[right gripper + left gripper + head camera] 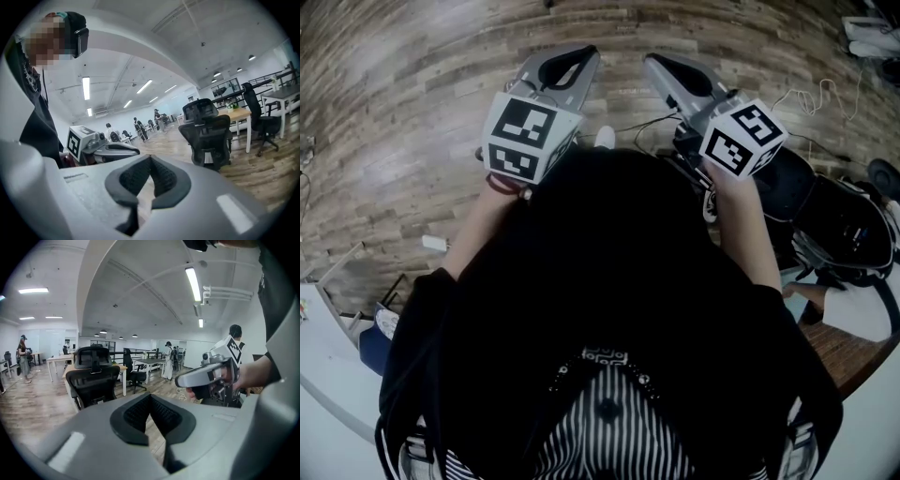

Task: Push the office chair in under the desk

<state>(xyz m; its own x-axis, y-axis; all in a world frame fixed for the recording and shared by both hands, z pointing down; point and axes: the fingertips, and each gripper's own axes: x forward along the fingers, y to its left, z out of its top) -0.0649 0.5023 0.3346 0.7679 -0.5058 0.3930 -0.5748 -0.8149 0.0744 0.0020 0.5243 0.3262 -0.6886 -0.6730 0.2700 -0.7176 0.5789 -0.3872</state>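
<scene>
Foreground, lower centre: my grey left gripper (150, 398) and grey right gripper (150, 160), the jaws of each closed together on nothing. Middle distance, left of centre in the left gripper view: black mesh-backed office chair (92, 380), in front of the wood-topped, white-legged desk (121, 368), well apart from me.

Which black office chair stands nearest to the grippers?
The headrest chair at the wood-topped desk; the other chair stands farther back.
</scene>
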